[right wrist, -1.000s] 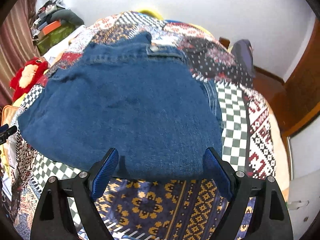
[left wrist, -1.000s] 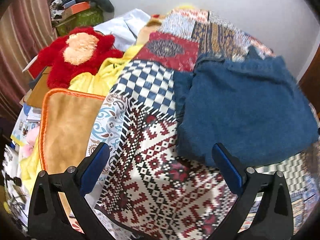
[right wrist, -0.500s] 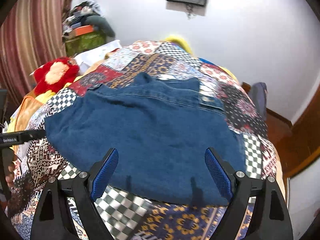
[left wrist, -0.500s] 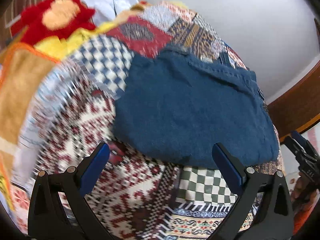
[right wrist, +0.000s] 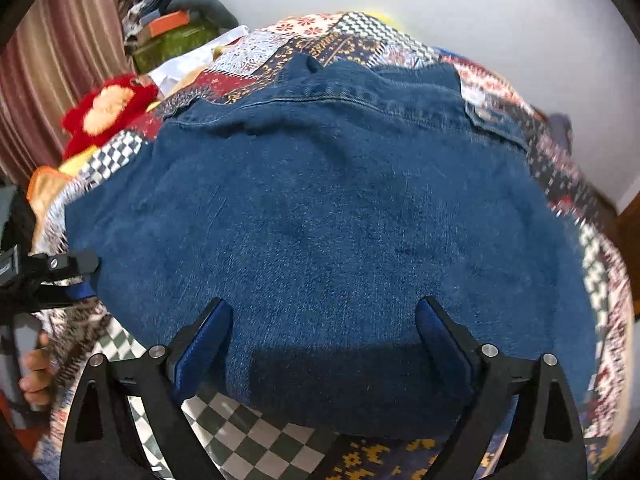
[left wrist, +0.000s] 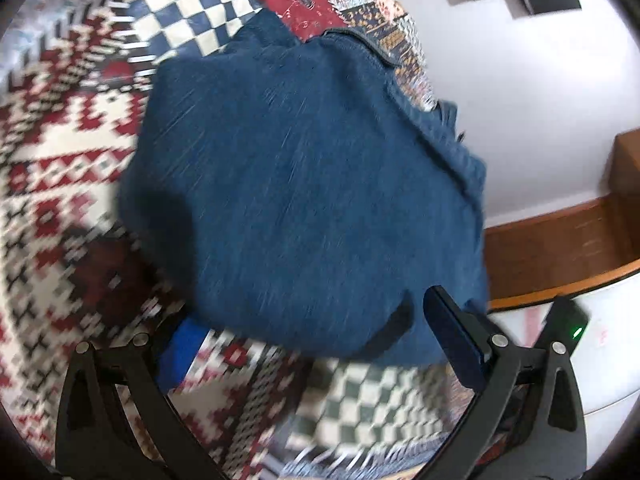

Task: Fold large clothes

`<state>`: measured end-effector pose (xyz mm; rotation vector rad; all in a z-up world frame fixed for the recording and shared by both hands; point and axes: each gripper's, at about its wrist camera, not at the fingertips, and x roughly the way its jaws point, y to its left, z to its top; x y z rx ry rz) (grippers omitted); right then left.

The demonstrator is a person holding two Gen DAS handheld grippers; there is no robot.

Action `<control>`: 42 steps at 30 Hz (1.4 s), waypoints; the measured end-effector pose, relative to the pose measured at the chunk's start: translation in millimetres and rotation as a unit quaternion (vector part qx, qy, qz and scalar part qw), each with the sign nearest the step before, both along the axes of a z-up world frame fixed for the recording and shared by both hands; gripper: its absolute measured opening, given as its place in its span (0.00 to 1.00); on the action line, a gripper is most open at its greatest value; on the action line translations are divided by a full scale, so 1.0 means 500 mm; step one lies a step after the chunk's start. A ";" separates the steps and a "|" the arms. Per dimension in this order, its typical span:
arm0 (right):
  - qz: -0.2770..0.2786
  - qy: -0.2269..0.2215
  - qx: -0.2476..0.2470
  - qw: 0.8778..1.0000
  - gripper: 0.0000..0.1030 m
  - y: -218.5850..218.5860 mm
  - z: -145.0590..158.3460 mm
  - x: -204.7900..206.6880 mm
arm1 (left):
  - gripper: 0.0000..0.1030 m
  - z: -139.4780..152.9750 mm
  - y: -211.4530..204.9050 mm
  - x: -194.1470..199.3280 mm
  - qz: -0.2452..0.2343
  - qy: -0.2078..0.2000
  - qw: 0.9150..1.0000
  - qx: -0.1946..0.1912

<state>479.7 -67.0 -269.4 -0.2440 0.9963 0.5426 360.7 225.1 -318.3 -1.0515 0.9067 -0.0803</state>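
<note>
1. Looking down my right wrist view, I see the denim garment (right wrist: 340, 220) lying flat on the patchwork bedspread (right wrist: 248, 432), folded into a broad blue block.
2. Its long axis runs side to side across that view; the seamed band edge (right wrist: 320, 96) with a button tab at its right end points away from me toward the white wall (right wrist: 500, 12), and the plain folded edge faces me.
3. Fabric is mid-blue denim, fairly smooth, with a shallow crease near the far band and a shadow along the near edge.
4. My right gripper (right wrist: 324, 344) is over the near edge with its jaws opening, already wide; both blue pads sit over the cloth but nothing is pinched between them.
5. From the left wrist view, which is motion-blurred, the denim garment (left wrist: 304, 184) runs diagonally, band edge toward the upper right.
6. My left gripper (left wrist: 316, 352) is at the garment's near corner, jaws spread wide; the left pad lies at the denim's edge, the right pad against the hem, and I see no grip on the cloth.
7. The left gripper (right wrist: 76, 280) also shows in the right view at the garment's left edge, with a person's fingers (right wrist: 34, 376) below it.
8. Red plush toy (right wrist: 104, 112) sits beyond the garment's far left corner, apart from it, by the striped curtain (right wrist: 60, 80).
</note>
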 end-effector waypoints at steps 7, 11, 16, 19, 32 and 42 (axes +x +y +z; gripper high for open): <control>0.001 -0.002 -0.002 1.000 0.92 0.005 0.002 -0.002 | 0.68 -0.005 0.019 0.048 0.082 -0.001 0.995 0.055; -0.007 0.013 -0.003 1.000 0.92 0.005 0.010 0.000 | 0.52 0.012 0.015 0.050 0.103 0.010 0.989 0.105; -0.010 0.023 -0.001 1.000 0.92 -0.008 0.039 -0.015 | 0.33 0.088 0.021 0.032 0.103 -0.029 0.984 0.145; -0.008 0.007 -0.006 1.000 0.92 -0.010 0.068 -0.031 | 0.31 0.156 0.010 0.014 0.118 -0.061 0.973 0.187; 0.059 -0.010 0.015 0.998 0.92 0.116 0.105 -0.066 | 0.28 0.384 -0.018 -0.055 0.132 -0.143 0.908 0.371; 0.104 0.054 0.012 0.993 0.97 0.207 -0.012 -0.045 | 0.28 0.385 -0.116 0.023 0.070 -0.159 0.884 0.435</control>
